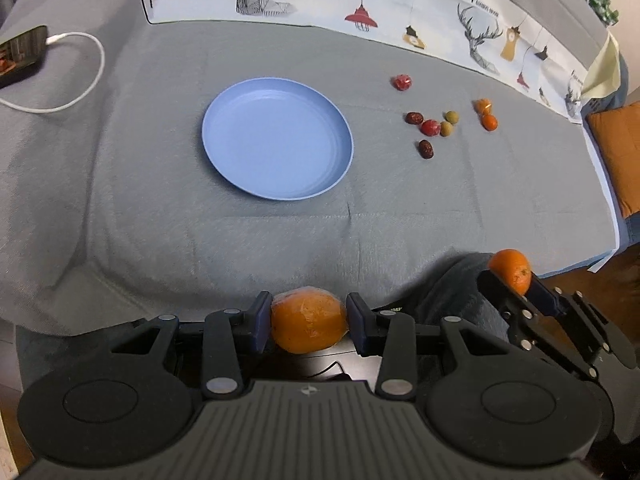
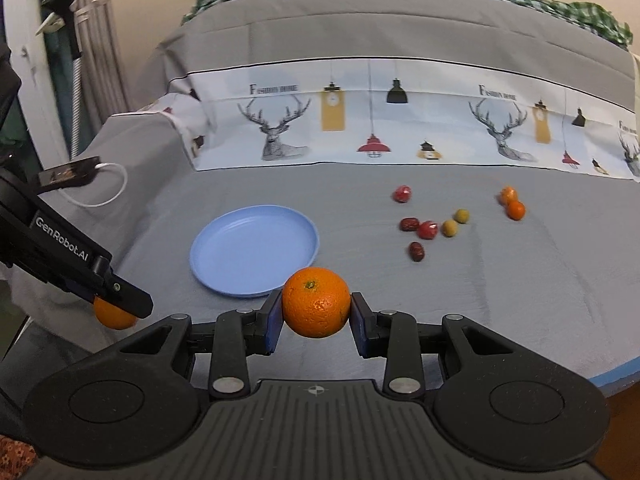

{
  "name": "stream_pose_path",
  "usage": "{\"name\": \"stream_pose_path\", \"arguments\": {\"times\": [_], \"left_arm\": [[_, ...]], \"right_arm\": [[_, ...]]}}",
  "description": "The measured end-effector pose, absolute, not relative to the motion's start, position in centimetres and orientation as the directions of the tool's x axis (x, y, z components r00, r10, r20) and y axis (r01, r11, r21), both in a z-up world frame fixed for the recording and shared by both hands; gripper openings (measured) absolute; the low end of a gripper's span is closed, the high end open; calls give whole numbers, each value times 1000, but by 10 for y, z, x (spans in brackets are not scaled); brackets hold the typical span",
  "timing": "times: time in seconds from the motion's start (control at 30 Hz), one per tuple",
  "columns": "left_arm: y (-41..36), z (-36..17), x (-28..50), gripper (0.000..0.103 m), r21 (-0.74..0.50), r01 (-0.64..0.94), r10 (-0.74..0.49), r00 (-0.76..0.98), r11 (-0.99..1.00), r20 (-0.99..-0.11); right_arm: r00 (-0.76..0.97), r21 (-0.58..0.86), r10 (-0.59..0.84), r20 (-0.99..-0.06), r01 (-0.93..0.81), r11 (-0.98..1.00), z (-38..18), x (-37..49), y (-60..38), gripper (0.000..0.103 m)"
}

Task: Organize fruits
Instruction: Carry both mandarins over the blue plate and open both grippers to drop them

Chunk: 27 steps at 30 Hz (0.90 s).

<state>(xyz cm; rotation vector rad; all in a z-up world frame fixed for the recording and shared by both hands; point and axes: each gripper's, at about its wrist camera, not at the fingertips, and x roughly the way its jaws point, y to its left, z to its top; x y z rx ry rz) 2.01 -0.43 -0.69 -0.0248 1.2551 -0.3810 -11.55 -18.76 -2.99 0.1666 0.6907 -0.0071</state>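
White lettering reading "GenRobot.AI" runs along the body of the left gripper (image 2: 120,307), seen at 9 o'clock from the right wrist camera, while the printed band (image 2: 400,120) of deer heads, lamps and clocks along the far side of the bed carries the words "Fashion home" twice. The left gripper is clamped on a film-wrapped orange (image 1: 309,320), and the right gripper (image 2: 316,308) pinches a bare orange (image 2: 316,307) between its blue pads. The blue plate (image 1: 240,168) holds nothing and lies on the grey cloth (image 1: 120,220), at 12 o'clock from the left gripper. At 2 o'clock from the plate, well apart from it, lies a loose scatter: two dark red dates (image 1: 415,118), two wrapped red fruits (image 1: 401,82), two small green fruits (image 1: 452,117) and two small orange fruits (image 1: 489,122). A phone (image 1: 20,56) on a white cable (image 1: 80,80) sits at 10 o'clock near the cloth's left edge. Open grey cloth stretches between the grippers and the plate; the bed's edge drops away at 3 o'clock.
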Motion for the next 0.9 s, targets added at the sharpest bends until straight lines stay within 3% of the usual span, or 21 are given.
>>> {"name": "stream_pose_path", "arguments": {"times": [0.9], "left_arm": [[18, -1, 13, 44, -249, 254, -320, 295, 935, -900]], "right_arm": [[773, 116, 52, -632, 28, 993, -24, -119, -166, 36]]}}
